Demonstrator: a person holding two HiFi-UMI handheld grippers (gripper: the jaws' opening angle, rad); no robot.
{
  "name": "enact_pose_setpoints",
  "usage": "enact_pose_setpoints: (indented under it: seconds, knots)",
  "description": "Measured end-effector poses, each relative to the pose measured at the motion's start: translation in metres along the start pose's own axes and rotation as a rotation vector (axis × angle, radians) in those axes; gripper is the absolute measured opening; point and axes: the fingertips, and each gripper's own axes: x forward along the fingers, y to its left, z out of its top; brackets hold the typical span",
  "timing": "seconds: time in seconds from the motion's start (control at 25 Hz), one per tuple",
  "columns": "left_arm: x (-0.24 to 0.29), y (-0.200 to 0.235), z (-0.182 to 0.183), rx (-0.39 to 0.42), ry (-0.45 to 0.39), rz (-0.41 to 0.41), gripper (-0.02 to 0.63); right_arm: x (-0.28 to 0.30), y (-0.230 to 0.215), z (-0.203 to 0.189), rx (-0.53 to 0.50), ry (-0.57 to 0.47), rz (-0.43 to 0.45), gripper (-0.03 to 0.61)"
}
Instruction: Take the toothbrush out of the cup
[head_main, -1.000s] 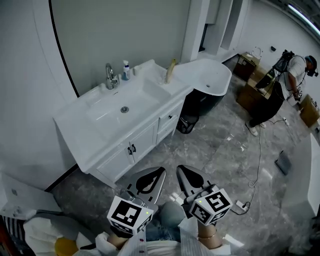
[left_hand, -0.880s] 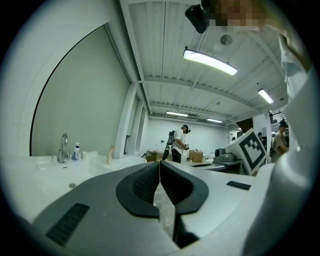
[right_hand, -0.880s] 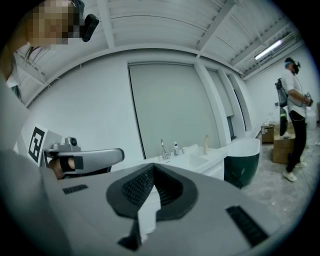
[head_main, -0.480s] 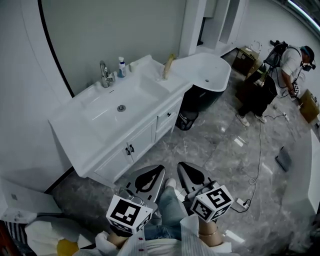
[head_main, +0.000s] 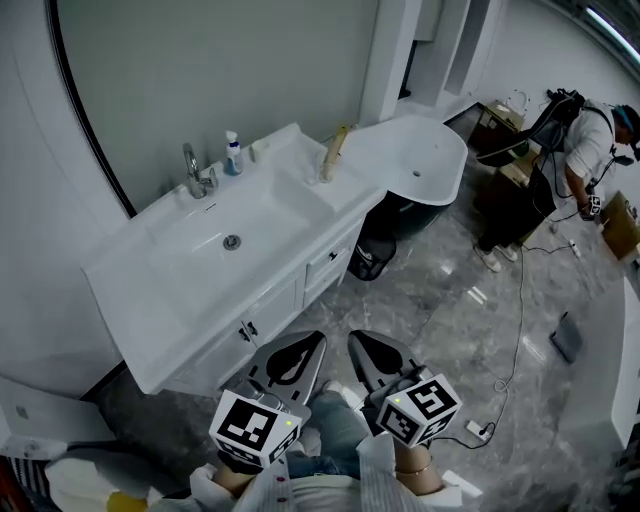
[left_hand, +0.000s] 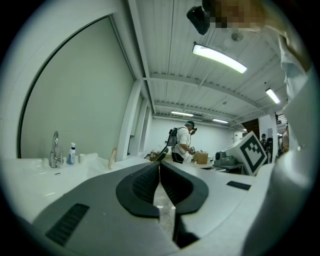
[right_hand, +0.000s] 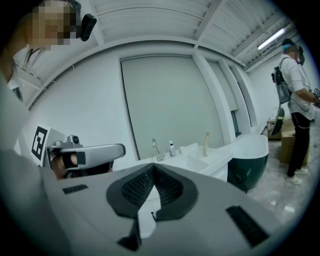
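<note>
A tan toothbrush (head_main: 334, 150) stands upright in a small pale cup (head_main: 325, 175) on the right end of the white vanity top (head_main: 140, 300); it also shows as a thin stick in the left gripper view (left_hand: 113, 157) and the right gripper view (right_hand: 205, 144). My left gripper (head_main: 320, 340) and right gripper (head_main: 353, 338) hang side by side at the bottom of the head view, over the floor and well short of the vanity. Both are shut with nothing between their pads: the left gripper's (left_hand: 159, 165) jaws meet at the tip, as do the right gripper's (right_hand: 152, 167).
The sink basin (head_main: 231, 241) has a chrome faucet (head_main: 195, 170) and a small bottle (head_main: 232, 153) behind it. A bathtub (head_main: 425, 155) adjoins the vanity, with a black bin (head_main: 371, 262) below. A person (head_main: 585, 150) stands by boxes at far right; a cable (head_main: 517, 330) crosses the floor.
The vanity has slid left and grown nearer in the head view as I move towards it. Both grippers have kept their place side by side and stayed shut.
</note>
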Motion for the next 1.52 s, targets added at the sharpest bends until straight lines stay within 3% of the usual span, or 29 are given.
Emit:
enact_pose_setpoints:
  seconds: [0.56, 1.04, 1.52]
  knots:
    - [0.133, 0.044, 0.034, 0.013, -0.006, 0.047, 0.021, 0.056, -0.121, 0.063, -0.005, 0.008, 0.033, 0.012]
    - [0.182, 0.049, 0.028, 0.018, 0.009, 0.056, 0.021, 0.061, -0.167, 0.061, 0.022, 0.024, 0.041, 0.012]
    - [0.241, 0.092, 0.02, -0.001, 0.023, 0.045, 0.021, 0.104, -0.221, 0.064, 0.047, 0.036, 0.011, 0.012]
